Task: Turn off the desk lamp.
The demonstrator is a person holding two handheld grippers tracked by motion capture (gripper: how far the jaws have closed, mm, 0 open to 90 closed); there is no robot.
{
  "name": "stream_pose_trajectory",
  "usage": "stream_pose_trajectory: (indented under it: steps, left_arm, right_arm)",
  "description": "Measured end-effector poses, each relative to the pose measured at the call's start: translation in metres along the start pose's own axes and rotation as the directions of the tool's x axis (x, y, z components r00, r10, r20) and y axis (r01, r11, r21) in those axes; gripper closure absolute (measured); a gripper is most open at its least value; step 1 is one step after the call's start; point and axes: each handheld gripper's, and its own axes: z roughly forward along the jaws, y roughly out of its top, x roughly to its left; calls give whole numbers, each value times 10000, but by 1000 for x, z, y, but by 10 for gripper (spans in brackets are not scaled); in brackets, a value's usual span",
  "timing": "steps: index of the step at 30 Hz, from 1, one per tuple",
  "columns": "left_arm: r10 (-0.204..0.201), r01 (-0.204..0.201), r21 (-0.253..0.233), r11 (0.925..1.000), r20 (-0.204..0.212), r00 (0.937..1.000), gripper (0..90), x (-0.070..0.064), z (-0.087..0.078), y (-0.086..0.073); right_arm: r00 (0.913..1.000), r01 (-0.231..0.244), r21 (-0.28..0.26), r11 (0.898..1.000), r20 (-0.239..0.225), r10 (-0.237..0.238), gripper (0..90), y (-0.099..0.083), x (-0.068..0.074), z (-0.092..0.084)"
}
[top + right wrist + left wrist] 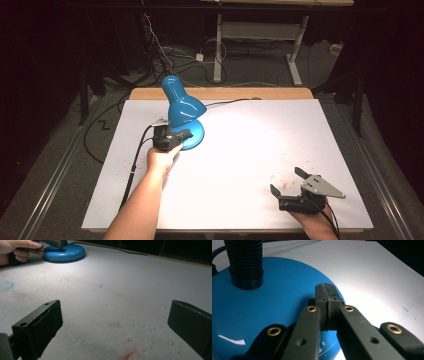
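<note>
The left tongs, clenched, are pressing on the blue lamp's base, risking sliding it across the desk, while the right tongs are lying released.

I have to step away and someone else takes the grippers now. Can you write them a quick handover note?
Left gripper: jaws shut, tips resting on the blue lamp's base, apparently pressing something there; what is hidden.
Right gripper: open, idle, low over the white table at the near right.
Lamp: upright at the far left, lit, cord trailing off the back.
Done: lamp appears on.
Left: likely just withdraw the left gripper.
</note>
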Motion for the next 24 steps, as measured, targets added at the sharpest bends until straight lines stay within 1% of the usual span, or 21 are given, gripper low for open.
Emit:
stream_pose_trajectory:
  steps: [2, 3, 4, 9, 15, 18, 19, 21, 24]
  left_arm:
    - [26, -26, 31, 10000, -101, 9999, 883, -1, 1, 0]
    - [-94, 96, 93, 9999, -217, 9997, 884, 0, 1, 0]
    - [-168, 170, 80, 9998, -203, 9997, 884, 0, 1, 0]
    - [-81, 83, 86, 9999, -232, 9997, 884, 0, 1, 0]
    - [-108, 111, 91, 9999, -295, 9995, 884, 0, 0, 0]
    - [-407, 410, 98, 9991, -328, 9986, 883, 1, -2, 1]
    - [-408, 415, 139, 9990, -427, 9983, 883, 2, -3, 1]
    - [-271, 281, 164, 9995, -630, 9976, 883, 2, -7, 2]
    - [-42, 60, 248, 9997, -724, 9974, 883, -1, -14, 4]
  right_arm:
    - [10000, -3, -11, 10000, -9, 3, 4, 0, 0, 0]
    - [10000, 5, -15, 10000, -15, -5, 4, 0, 0, 0]
    - [10000, 21, -11, 10000, -10, -21, 4, 0, 0, 0]
    - [10000, 12, -8, 10000, -5, -12, 4, 0, 1, 0]
    - [10000, 9, -7, 10000, -11, -9, 4, 0, 1, 0]
    - [10000, -29, -13, 10000, 5, 29, 4, 0, 0, 0]
    - [10000, -48, 4, 10000, 11, 48, 4, 0, -1, 0]
    - [10000, -66, -31, 10000, 30, 66, 4, 0, -1, 0]
    - [10000, -47, -47, 10000, 27, 47, 4, 0, -2, 0]
